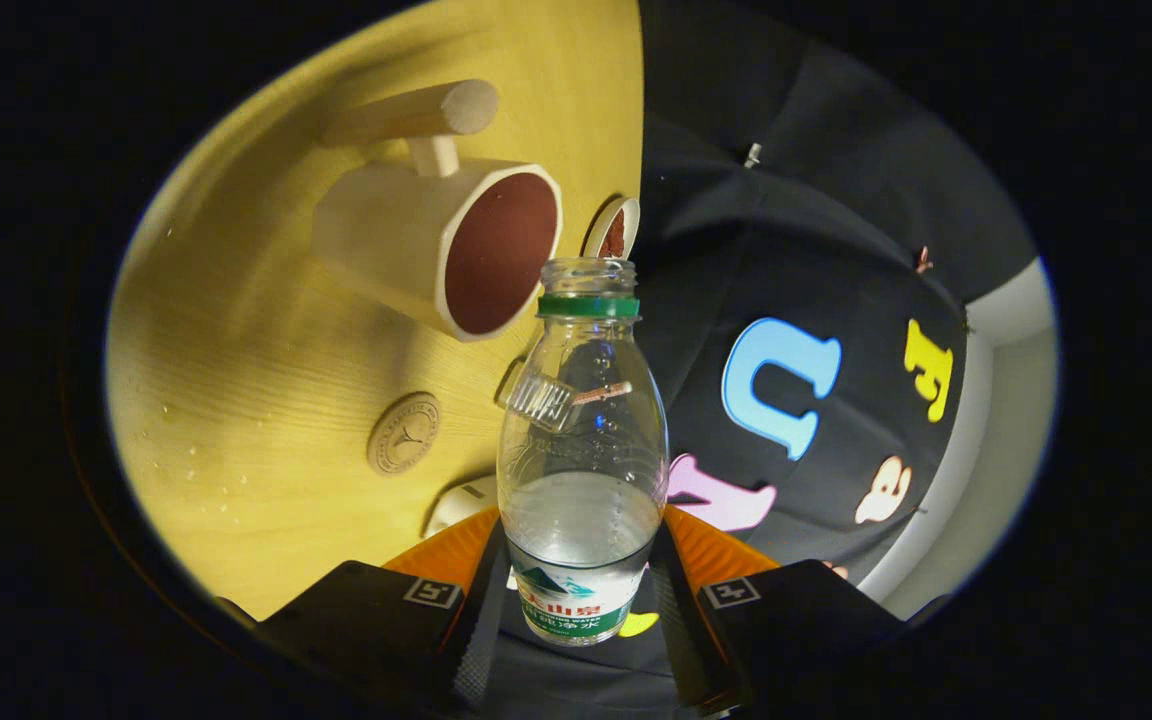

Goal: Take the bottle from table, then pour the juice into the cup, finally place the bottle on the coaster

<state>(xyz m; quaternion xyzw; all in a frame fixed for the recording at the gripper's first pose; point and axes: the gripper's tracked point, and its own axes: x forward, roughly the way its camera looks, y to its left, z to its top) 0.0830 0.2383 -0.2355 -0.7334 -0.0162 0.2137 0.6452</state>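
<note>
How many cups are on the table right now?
1: the cream wooden cup with a dowel handle stands on the yellow table, beyond the clear plastic bottle clamped in the hand-held gripper.

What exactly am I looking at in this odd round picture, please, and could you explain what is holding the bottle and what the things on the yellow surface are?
The picture comes from a fisheye camera riding on a hand-held two-finger gripper, looking forward along its fingers; a person carries the tool, there is no robot arm. The view looks turned sideways, so the table seems to stand upright.

Both fingers press on the lower part of a clear plastic bottle, which is open at the top, with a green ring below its mouth, and partly filled with clear liquid.

Beyond the bottle, on the yellow wooden table, stands a pale cup with a dark red inside and a peg-like wooden handle. The bottle's mouth is close to the cup's rim. A small round coaster lies on the table, apart from the cup. The dark cloth is the booth's wall.
</note>
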